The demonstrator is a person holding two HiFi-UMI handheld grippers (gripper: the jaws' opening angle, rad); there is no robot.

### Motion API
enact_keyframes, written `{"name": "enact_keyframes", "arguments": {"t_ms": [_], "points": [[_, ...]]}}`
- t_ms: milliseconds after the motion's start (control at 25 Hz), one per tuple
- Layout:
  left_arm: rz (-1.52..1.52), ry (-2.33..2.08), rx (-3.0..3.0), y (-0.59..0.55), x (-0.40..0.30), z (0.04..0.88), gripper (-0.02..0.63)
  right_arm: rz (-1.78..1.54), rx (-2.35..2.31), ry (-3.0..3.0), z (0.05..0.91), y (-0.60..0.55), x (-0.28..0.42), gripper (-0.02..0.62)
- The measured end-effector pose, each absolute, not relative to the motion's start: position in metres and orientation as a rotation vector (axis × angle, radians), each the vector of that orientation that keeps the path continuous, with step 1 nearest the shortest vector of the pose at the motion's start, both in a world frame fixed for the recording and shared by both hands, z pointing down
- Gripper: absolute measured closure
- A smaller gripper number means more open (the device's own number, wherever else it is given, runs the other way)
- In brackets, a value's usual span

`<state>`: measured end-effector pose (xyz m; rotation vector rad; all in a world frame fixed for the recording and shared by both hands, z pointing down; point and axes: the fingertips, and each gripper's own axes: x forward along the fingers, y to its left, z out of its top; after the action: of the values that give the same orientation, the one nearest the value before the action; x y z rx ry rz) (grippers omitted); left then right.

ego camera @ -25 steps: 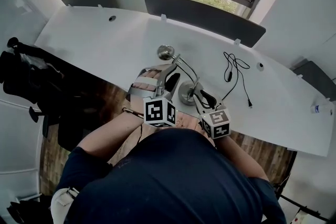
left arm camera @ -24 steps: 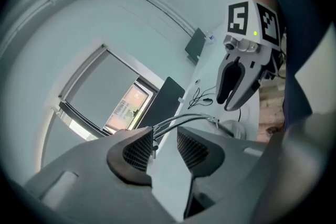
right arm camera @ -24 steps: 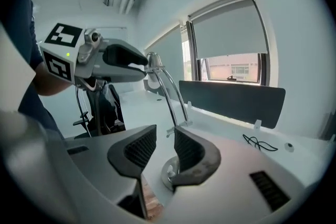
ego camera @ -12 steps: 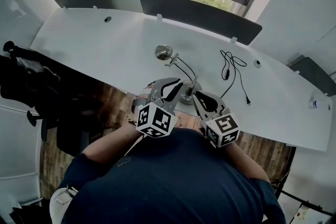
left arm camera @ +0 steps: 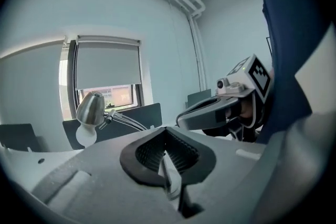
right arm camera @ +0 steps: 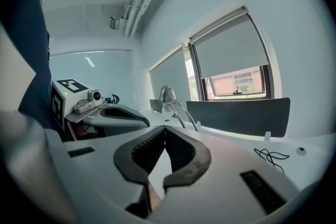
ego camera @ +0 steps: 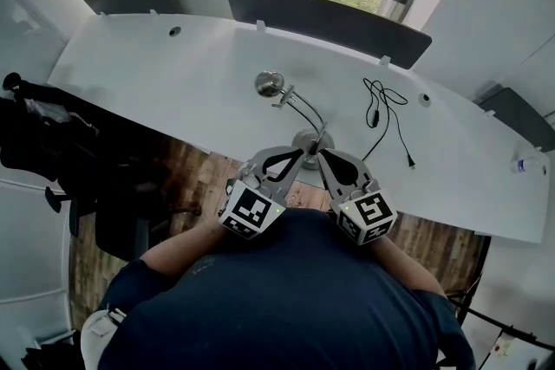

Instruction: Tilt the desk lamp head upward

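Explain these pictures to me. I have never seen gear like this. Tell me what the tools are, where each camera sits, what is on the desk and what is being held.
There is no robot here. A person holds a hand tool with two jaws in each hand: the left gripper and the right gripper. The patterned cubes are part of those tools.

The overhead picture comes from a camera on the person's head, looking steeply down. The other two come from cameras riding on each tool, looking along its jaws.

On the white desk stands a silver desk lamp with a bent neck. A loose black cable lies to its right.

Both pairs of jaws have just been closing and now stand together with nothing between them. So nothing is held, and neither tool grips the lamp.
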<state>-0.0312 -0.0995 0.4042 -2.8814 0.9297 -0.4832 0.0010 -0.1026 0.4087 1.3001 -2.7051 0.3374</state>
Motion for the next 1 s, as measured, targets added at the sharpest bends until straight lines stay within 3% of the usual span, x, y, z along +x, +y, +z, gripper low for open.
{"name": "enact_keyframes", "arguments": {"t_ms": [1000], "points": [[-0.387, 0.873, -2.972, -0.095, -0.032, 0.406, 0.598, 0.337, 1.247, -2.725, 0.415, -0.102, -0.010, 0.584]]}}
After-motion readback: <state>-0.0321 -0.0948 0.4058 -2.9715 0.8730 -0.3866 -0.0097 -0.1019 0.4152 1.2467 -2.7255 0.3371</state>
